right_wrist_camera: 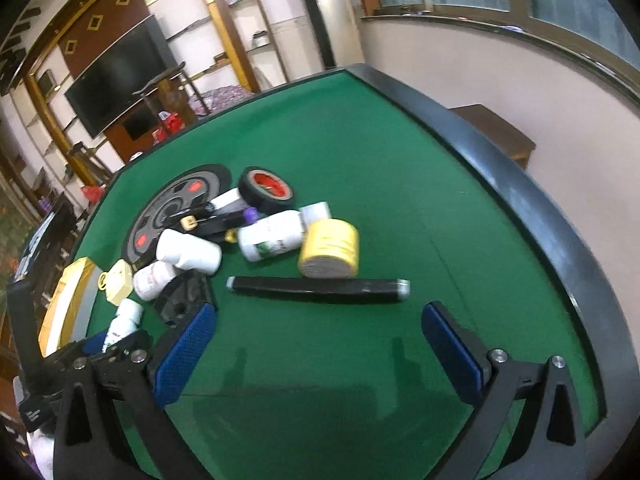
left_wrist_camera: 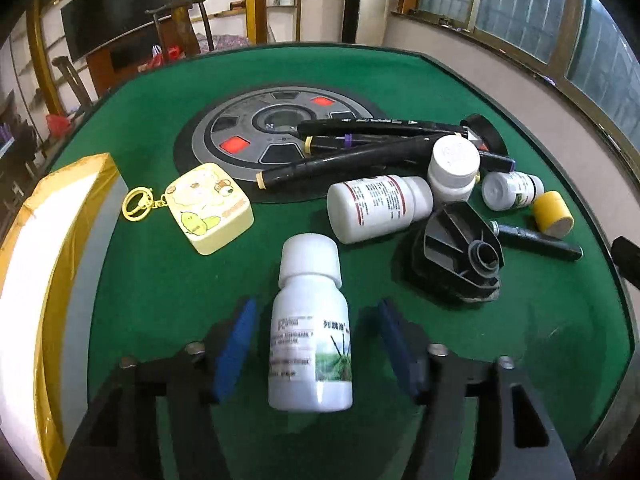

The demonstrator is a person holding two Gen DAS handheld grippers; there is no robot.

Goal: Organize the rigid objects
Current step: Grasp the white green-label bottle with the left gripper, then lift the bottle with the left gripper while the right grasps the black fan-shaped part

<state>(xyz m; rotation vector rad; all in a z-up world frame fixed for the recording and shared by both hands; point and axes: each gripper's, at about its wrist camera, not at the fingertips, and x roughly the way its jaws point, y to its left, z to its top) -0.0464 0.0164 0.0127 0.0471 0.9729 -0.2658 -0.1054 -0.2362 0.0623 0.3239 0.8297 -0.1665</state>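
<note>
Table: green felt top (right_wrist_camera: pixel 360 128) with a raised dark rim (right_wrist_camera: pixel 516 184); round grey control panel (left_wrist_camera: pixel 276 136) set in its middle.
Far wall: gold-framed open shelving (right_wrist_camera: pixel 240 36), sparsely stocked; dark wood panel with diamond insets (right_wrist_camera: pixel 96 24).
Screen: black flat television (right_wrist_camera: pixel 120 76), off, mounted on the shelving wall.
Seating: dark wooden chair (left_wrist_camera: pixel 180 28) behind the table's far edge.
Right wall: pale plaster (right_wrist_camera: pixel 500 80) beneath a row of brown-framed windows (left_wrist_camera: pixel 520 12) with frosted panes.
Side furniture: low brown wooden cabinet (right_wrist_camera: pixel 500 132) against the right wall.
Light: daylight through the windows; even, cool.
</note>
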